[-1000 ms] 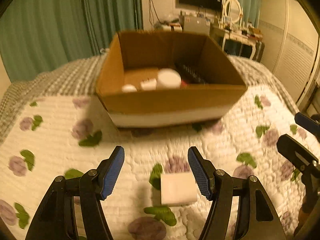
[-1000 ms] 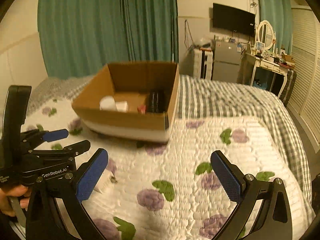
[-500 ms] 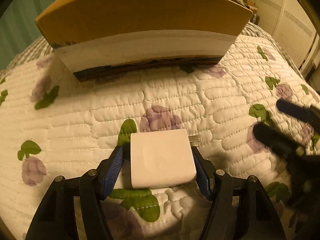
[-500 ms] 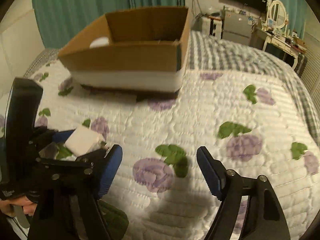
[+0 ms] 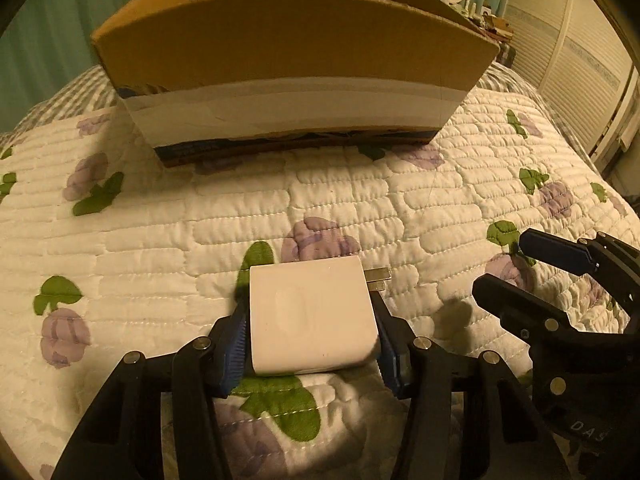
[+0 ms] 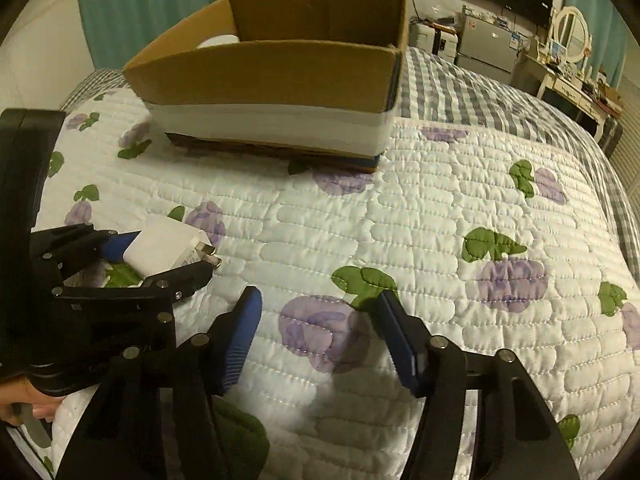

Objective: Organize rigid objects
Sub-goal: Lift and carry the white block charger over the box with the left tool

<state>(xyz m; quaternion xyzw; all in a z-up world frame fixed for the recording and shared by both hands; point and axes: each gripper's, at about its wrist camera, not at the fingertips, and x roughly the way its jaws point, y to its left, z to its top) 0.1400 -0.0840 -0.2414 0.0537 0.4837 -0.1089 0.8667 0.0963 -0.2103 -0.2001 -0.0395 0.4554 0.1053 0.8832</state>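
Note:
My left gripper (image 5: 310, 336) is shut on a white square charger plug (image 5: 310, 314), its metal prongs pointing right, low over the quilt. The charger also shows in the right wrist view (image 6: 166, 246), held by the left gripper (image 6: 160, 258). A brown cardboard box (image 5: 288, 52) with a white band stands beyond it on the bed; it also shows in the right wrist view (image 6: 276, 76), with a white object inside at the back left. My right gripper (image 6: 316, 332) is open and empty over a purple flower on the quilt, to the right of the left one (image 5: 532, 264).
The bed is covered by a white quilt (image 6: 420, 220) with purple flowers and green leaves, and a checked blanket (image 6: 480, 92) behind. Green curtains (image 6: 200, 0), a dresser with mirror (image 6: 572, 40) and a wall TV stand at the back.
My left gripper came down around the charger and closed on it. My right gripper narrowed its opening and moved lower and closer to the quilt.

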